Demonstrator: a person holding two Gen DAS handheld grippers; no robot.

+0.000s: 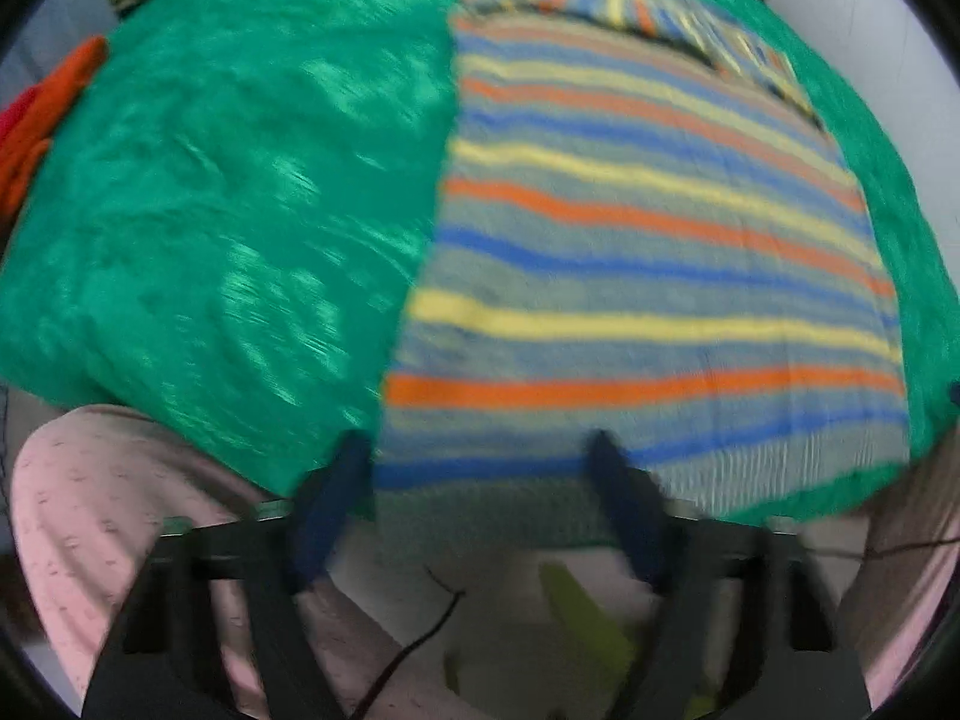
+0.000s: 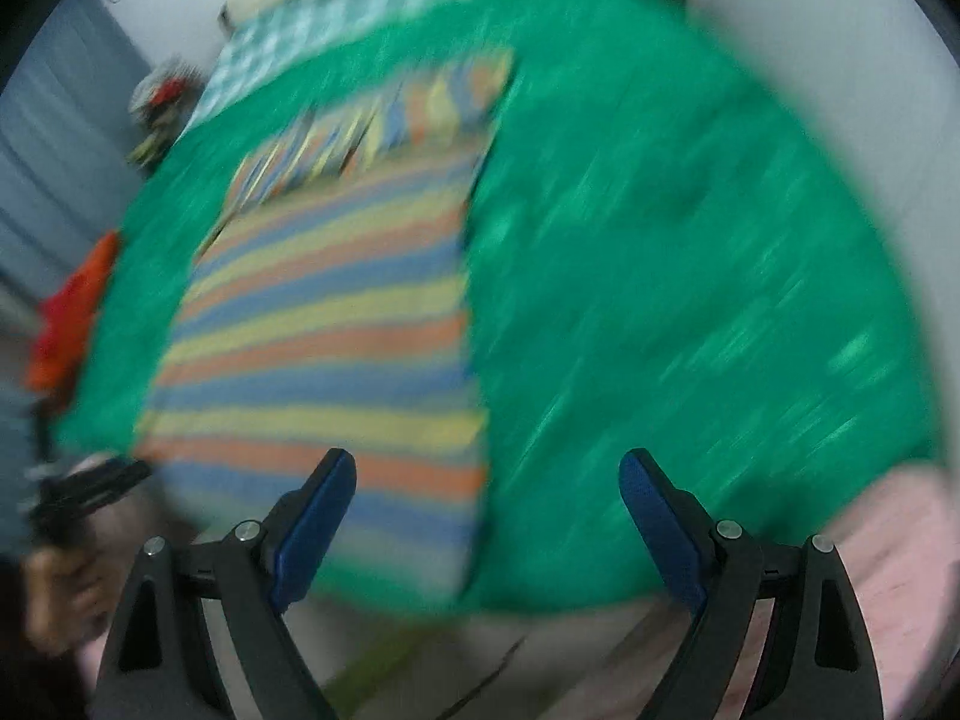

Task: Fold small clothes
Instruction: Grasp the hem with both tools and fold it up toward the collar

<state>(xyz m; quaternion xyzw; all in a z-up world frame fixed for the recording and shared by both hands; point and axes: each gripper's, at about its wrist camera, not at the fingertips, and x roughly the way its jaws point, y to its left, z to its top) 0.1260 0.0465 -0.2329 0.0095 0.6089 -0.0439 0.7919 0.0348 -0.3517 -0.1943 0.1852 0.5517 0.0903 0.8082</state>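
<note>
A knitted garment (image 1: pixel 630 228) with blue, yellow and orange stripes lies flat on a green cloth (image 1: pixel 228 192), with a striped part folded across its far end. My left gripper (image 1: pixel 480 456) hovers over the garment's near left corner. Its blue fingers (image 1: pixel 618 480) stand apart, and the hem shows between them with no pad pressing on it. In the right wrist view the same garment (image 2: pixel 324 312) lies left of centre. My right gripper (image 2: pixel 487 462) is open over its near right corner and the green cloth (image 2: pixel 660 276). Both views are blurred.
An orange-red cloth (image 1: pixel 48 114) (image 2: pixel 72 312) lies at the green cloth's left edge. A checked fabric (image 2: pixel 360 6) lies beyond its far edge. The person's pink clothing (image 1: pixel 90 510) (image 2: pixel 888 540) is close below. A dark cable (image 1: pixel 420 636) runs on the floor.
</note>
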